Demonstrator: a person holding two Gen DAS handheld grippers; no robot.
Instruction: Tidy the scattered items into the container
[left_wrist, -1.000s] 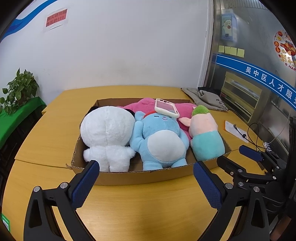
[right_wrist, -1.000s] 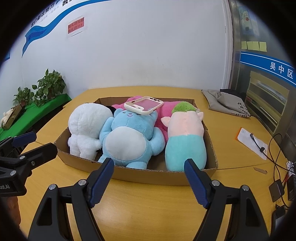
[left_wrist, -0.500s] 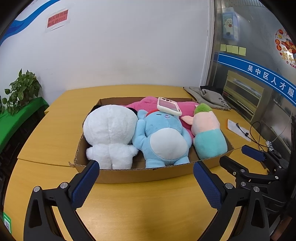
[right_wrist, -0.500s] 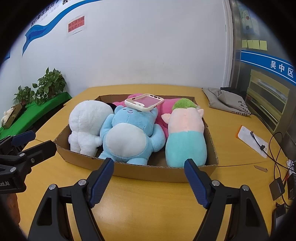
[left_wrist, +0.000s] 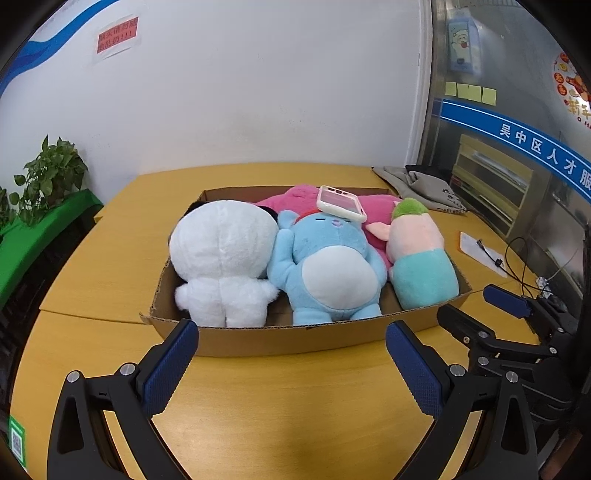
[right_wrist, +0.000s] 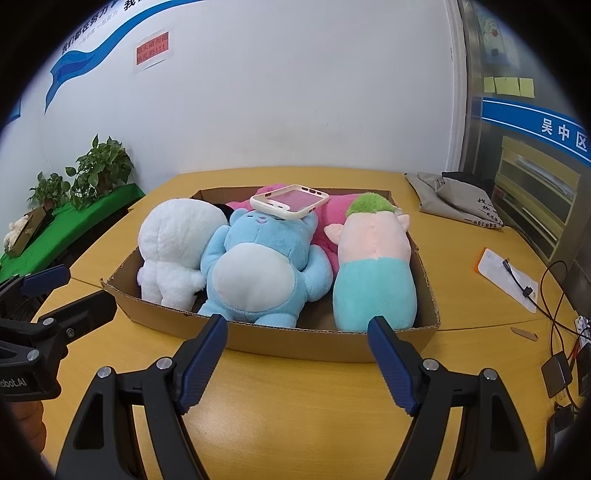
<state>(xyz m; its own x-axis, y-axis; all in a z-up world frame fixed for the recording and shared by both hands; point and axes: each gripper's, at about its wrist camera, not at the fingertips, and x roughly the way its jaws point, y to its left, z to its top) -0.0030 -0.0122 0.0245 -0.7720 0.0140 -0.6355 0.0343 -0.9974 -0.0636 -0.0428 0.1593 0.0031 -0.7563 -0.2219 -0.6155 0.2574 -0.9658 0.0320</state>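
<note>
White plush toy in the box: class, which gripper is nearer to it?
Left. The left gripper sits just in front of the white plush toy; the right gripper faces the box's other end.

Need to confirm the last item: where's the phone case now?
In both views, the phone case lies atop the blue plush's head, mid-box, against the pink plush behind.

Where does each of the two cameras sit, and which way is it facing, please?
Left wrist view: sits on the left claw, facing forward over the table at the cardboard box of soft toys; its own open blue-padded fingers show, with the right claw at the right edge.
Right wrist view: sits on the right claw, facing the same box from slightly further right; its open fingers show, with the left claw at the left edge.
Shared: box, blue toy, phone case.
</note>
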